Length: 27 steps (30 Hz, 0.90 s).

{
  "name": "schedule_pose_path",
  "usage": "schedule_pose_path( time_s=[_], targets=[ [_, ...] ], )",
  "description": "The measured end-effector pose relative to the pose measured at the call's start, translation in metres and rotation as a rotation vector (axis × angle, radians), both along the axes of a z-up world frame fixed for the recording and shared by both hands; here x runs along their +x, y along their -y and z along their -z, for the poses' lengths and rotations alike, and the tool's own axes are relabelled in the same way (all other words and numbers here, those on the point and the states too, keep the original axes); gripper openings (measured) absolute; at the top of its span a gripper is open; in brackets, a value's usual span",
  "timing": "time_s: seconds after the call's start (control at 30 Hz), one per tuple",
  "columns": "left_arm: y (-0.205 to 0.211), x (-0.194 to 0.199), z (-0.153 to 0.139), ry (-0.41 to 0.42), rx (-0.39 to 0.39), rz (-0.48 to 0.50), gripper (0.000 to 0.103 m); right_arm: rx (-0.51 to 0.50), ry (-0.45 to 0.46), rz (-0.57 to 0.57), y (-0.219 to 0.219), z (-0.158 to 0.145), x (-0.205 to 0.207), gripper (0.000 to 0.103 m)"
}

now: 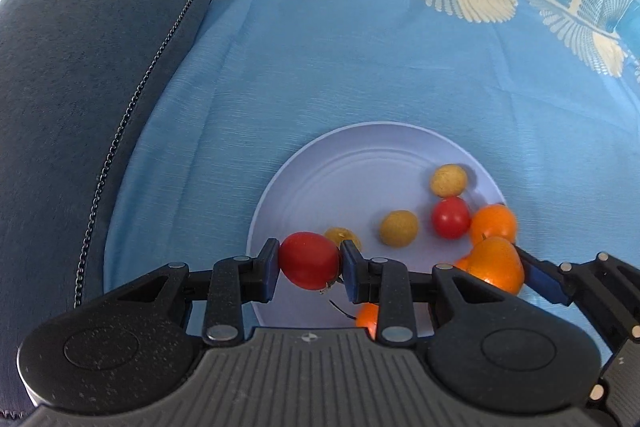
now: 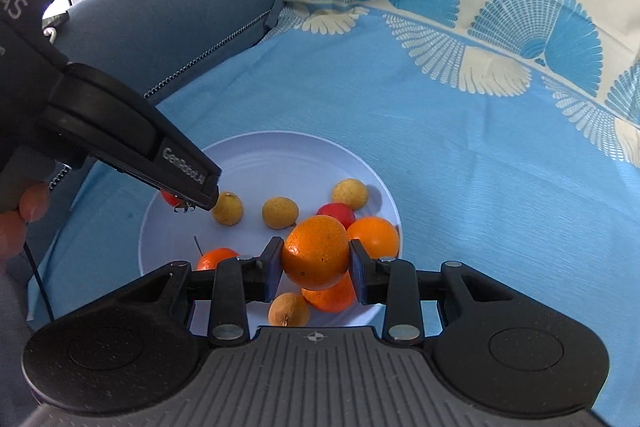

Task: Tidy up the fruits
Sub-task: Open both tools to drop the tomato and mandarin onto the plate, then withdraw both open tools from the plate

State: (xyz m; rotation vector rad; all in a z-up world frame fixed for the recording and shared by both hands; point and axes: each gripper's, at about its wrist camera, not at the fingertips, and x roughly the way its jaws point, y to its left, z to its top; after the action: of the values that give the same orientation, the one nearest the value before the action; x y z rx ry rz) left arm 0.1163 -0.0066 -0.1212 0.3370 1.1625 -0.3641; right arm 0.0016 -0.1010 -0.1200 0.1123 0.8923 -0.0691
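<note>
While a dark blue upholstered cushion with a zip seam (image 1: 92,75) rises along the left edge, the rest of the ground is a light blue woven cloth with cream and blue fan motifs (image 1: 360,59), spread flat and bare beyond the dish. On it lies a round pale lavender plastic plate with faint concentric ridges (image 2: 256,155), and both tools hang over its near side.

The left tool (image 1: 309,262) is closed narrow on a smooth, glossy red cherry tomato (image 1: 309,259), its blue pads pressing either flank above the plate's near left part. In the right wrist view that tool's black body reaches in from the left and covers most of the tomato, with fingers of the person's hand (image 2: 24,215) at the frame edge. The right tool (image 2: 316,259) grips a dimpled, round orange citrus fruit (image 2: 316,255) between its pads, held above the fruit on the plate's near right part.

Loose on the plate are matte, yellow-brown round fruits: one just behind the held tomato (image 1: 343,237), one near the middle (image 1: 398,228), one toward the far right rim (image 1: 448,180), and another at the near edge (image 2: 289,310). A second red tomato (image 1: 450,217) sits beside an orange (image 2: 374,235). Another orange (image 2: 330,297) lies under the held one, and a stalked orange (image 2: 218,258) sits at the near left.
</note>
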Motion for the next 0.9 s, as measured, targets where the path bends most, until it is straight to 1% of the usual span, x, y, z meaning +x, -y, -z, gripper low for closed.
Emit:
schedule_pose_path(
  time_s=[0.03, 0.07, 0.1, 0.13, 0.17, 0.2, 0.23, 0.3, 0.43, 0.5, 0.6, 0.7, 0.9],
  targets=[
    [0.001, 0.001, 0.000, 0.007, 0.006, 0.013, 0.040, 0.000, -0.001, -0.006, 0.000, 0.001, 0.002, 0.036],
    [0.001, 0.002, -0.001, 0.017, 0.014, 0.027, 0.061, 0.001, -0.001, -0.015, 0.000, 0.002, 0.005, 0.037],
    [0.000, 0.003, -0.005, 0.034, 0.018, 0.027, 0.094, 0.008, 0.003, -0.032, 0.000, 0.002, 0.006, 0.037],
    [-0.003, 0.002, -0.011, 0.065, 0.006, 0.017, 0.102, 0.013, 0.014, -0.058, 0.000, 0.001, 0.008, 0.047],
    [-0.008, -0.001, -0.019, 0.110, -0.026, 0.010, 0.103, 0.003, 0.026, -0.074, 0.000, -0.001, 0.008, 0.057],
    [-0.012, -0.003, -0.026, 0.131, -0.044, 0.016, 0.103, -0.021, 0.045, -0.077, 0.000, -0.005, 0.008, 0.076],
    [-0.015, -0.005, -0.031, 0.134, -0.046, 0.024, 0.103, -0.045, 0.064, -0.068, 0.001, -0.009, 0.006, 0.087],
    [-0.023, -0.012, -0.038, 0.132, -0.047, 0.008, 0.103, -0.065, 0.082, -0.047, 0.003, -0.018, -0.001, 0.091],
    [-0.036, -0.038, -0.051, 0.128, -0.049, -0.010, 0.103, -0.015, 0.045, 0.028, 0.008, -0.031, -0.022, 0.099],
    [-0.041, -0.053, -0.057, 0.129, -0.039, -0.018, 0.103, 0.006, 0.023, 0.051, 0.005, -0.037, -0.036, 0.100],
    [-0.049, -0.075, -0.069, 0.140, -0.033, -0.032, 0.103, -0.002, 0.018, 0.074, -0.004, -0.047, -0.058, 0.102],
    [-0.057, -0.093, -0.078, 0.146, -0.035, -0.048, 0.103, -0.023, 0.040, 0.092, -0.015, -0.057, -0.078, 0.102],
    [-0.071, -0.126, -0.096, 0.187, -0.036, -0.066, 0.103, -0.058, 0.067, 0.155, -0.028, -0.076, -0.110, 0.102]
  ],
)
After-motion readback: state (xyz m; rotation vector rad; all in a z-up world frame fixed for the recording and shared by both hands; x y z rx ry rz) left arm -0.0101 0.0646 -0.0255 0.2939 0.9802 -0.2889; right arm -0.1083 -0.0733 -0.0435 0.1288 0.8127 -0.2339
